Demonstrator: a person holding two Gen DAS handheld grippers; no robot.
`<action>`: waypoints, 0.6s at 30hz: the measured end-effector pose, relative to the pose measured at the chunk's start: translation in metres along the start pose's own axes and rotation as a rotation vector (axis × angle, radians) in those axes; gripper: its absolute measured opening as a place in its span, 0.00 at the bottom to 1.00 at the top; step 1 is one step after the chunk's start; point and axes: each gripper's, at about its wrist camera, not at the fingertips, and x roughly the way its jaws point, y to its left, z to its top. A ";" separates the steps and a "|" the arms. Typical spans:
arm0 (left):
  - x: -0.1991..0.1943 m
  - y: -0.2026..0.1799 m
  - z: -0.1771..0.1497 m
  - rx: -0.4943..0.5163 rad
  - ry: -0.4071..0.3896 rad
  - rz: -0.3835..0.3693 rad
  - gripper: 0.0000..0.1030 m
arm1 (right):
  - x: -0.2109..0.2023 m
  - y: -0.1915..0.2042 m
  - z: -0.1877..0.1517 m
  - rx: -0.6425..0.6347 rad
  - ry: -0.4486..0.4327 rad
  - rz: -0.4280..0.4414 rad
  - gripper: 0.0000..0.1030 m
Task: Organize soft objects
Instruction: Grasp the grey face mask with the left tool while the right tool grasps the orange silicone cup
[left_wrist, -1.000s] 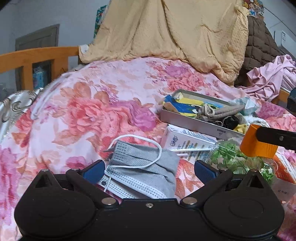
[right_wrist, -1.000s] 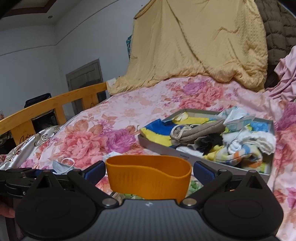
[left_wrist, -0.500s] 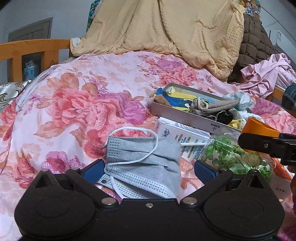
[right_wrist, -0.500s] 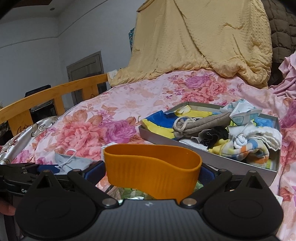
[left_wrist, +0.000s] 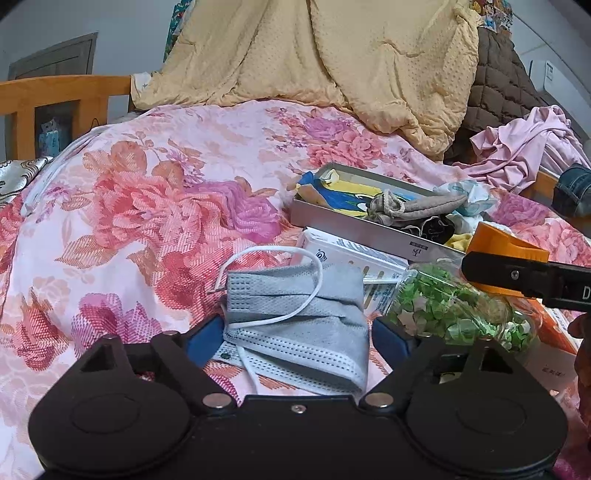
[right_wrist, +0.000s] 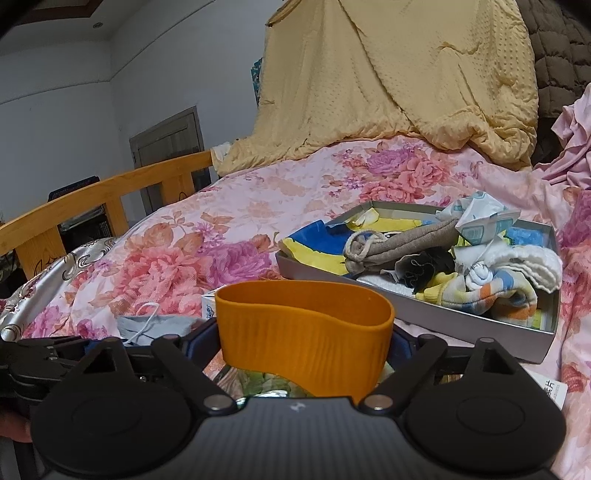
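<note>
Grey nonwoven fabric makes up the mask (left_wrist: 295, 306), the thing now in hand. It lies on the bed (left_wrist: 147, 206), just in front of the tin (left_wrist: 369, 229) and between the fingers of the left tongs (left_wrist: 297, 336). A second, paler mask seems to lie under it; the edges overlap and the two cannot be cleanly told apart.

Handling, by judgement:
- Mask: very light, limp, pleated. It will fold and droop when lifted. Take hold across the folded body near its lower edge, not by the white ear loop (left_wrist: 280, 288), which would stretch and let the body swing.
- Risk: closing may pinch both layers, or the quilt beneath.

Tongs:
- Left tongs: jaws closing, the mask between them; the pads do not yet press on it.
- Right tongs (right_wrist: 303, 332): jaws closing around an orange cup (right_wrist: 303, 328). Contact at the pads is hidden behind the cup wall, so a firm grip cannot be confirmed.

Hidden or unclear:
- Tin, behind the mask: holds rolled socks and cloths; its far corner is covered by them.
- White box (left_wrist: 347, 258), between the mask and the tin: partly covered, print unreadable.
- Jar (left_wrist: 454, 306) with green bits, beside the mask and in front of the tin: its lid end is cut off by the right tongs.
- Mask's lower edge: hidden by the tongs body.
</note>
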 end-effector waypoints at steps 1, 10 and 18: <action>0.000 0.000 0.000 0.002 0.002 0.003 0.82 | 0.000 0.000 0.000 0.000 -0.002 0.000 0.85; 0.001 0.000 -0.002 -0.003 0.006 -0.007 0.65 | -0.005 0.002 0.001 0.007 -0.013 0.008 0.73; -0.001 0.000 -0.003 -0.018 0.000 -0.004 0.54 | -0.007 0.006 0.002 0.000 -0.017 0.023 0.59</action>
